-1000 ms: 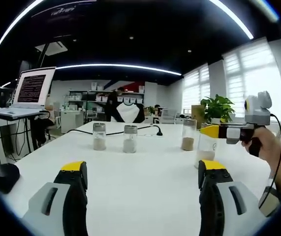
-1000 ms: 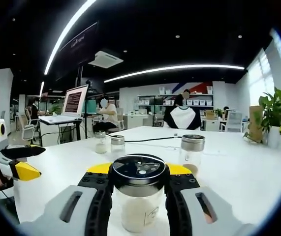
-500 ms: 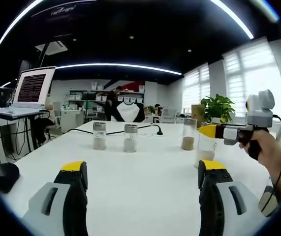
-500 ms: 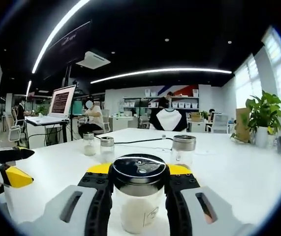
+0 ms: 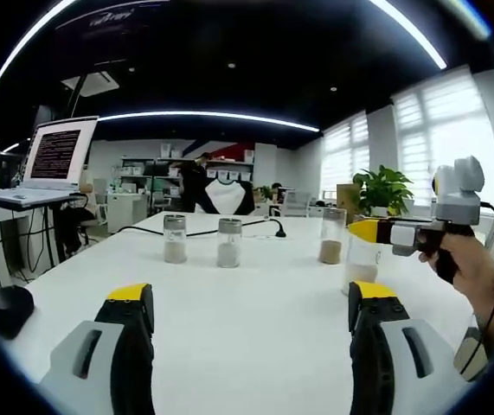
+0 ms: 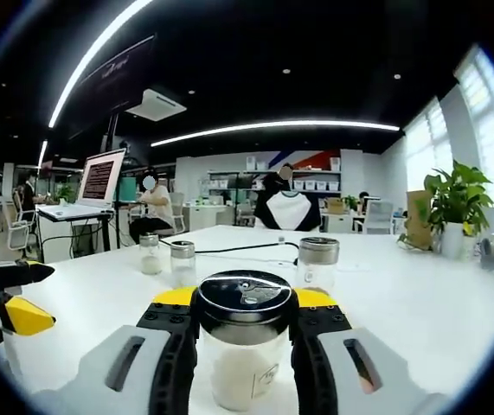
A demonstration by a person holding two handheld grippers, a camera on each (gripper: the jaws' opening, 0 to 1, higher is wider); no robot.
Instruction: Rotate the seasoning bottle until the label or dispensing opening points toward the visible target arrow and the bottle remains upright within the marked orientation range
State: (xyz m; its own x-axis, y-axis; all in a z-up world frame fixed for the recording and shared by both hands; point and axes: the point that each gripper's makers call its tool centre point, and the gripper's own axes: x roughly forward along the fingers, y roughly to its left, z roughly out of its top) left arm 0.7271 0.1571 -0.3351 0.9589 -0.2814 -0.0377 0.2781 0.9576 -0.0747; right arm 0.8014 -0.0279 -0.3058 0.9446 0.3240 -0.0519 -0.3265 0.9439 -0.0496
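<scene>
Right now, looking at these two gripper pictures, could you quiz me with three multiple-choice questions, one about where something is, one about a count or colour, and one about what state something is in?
1. Where does the laptop stand in the left gripper view?
A. On a stand left of the table
B. Beside the plant
C. Between the bottles

2. How many seasoning bottles stand on the white table in the left gripper view, counting the one at the right gripper?
A. Two
B. Four
C. Six

3. What is the right gripper doing?
A. Open over bare table
B. Shut on a cable
C. Shut on the seasoning bottle

Answers:
1. A, its lit screen sits high at the left, off the table.
2. B, two stand at mid-table and two at the right.
3. C, the jaws press both sides of the upright bottle below its dark cap.
</scene>
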